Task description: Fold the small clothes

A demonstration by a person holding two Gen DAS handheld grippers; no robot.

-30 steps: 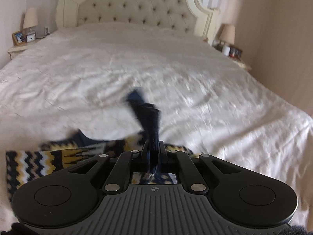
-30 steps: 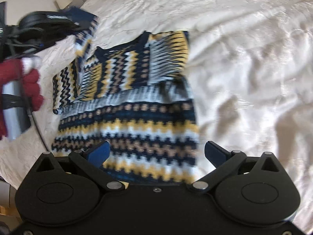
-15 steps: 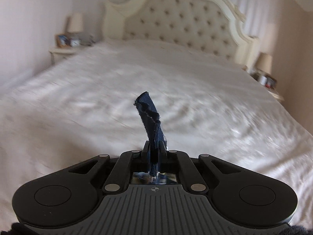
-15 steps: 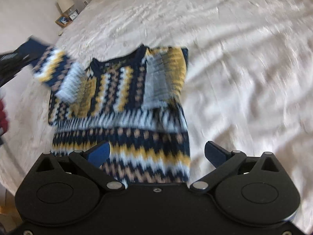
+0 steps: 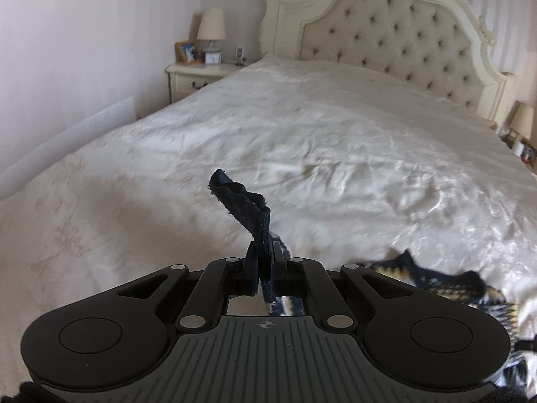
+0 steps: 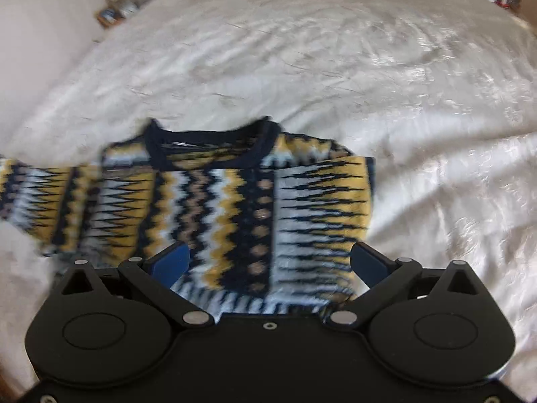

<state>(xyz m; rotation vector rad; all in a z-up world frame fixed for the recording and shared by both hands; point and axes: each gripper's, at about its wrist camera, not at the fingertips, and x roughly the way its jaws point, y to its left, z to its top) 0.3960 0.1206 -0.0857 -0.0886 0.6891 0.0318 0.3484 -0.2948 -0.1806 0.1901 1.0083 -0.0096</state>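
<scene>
A small knitted sweater (image 6: pixel 214 208) with navy, yellow and white zigzags lies flat on the bed, its navy collar (image 6: pixel 208 144) toward the headboard. One sleeve (image 6: pixel 322 208) is folded over the body on the right. The other sleeve (image 6: pixel 33 194) stretches out to the left edge of the right wrist view. My left gripper (image 5: pixel 265 258) is shut on that sleeve's navy cuff (image 5: pixel 240 201), which sticks up between the fingers. A corner of the sweater (image 5: pixel 436 278) shows at the lower right of the left wrist view. My right gripper (image 6: pixel 268 262) hangs open over the sweater's lower half, holding nothing.
The white crinkled bedspread (image 5: pixel 302 134) runs up to a tufted cream headboard (image 5: pixel 386 33). A nightstand (image 5: pixel 194 74) with a lamp (image 5: pixel 210 25) and a photo frame stands at the far left by the wall. Another lamp (image 5: pixel 523 121) stands at the right.
My left gripper carried the cuff out to the left, drawing that sleeve off the body and straight sideways. My right gripper moved up over the sweater toward the collar.
</scene>
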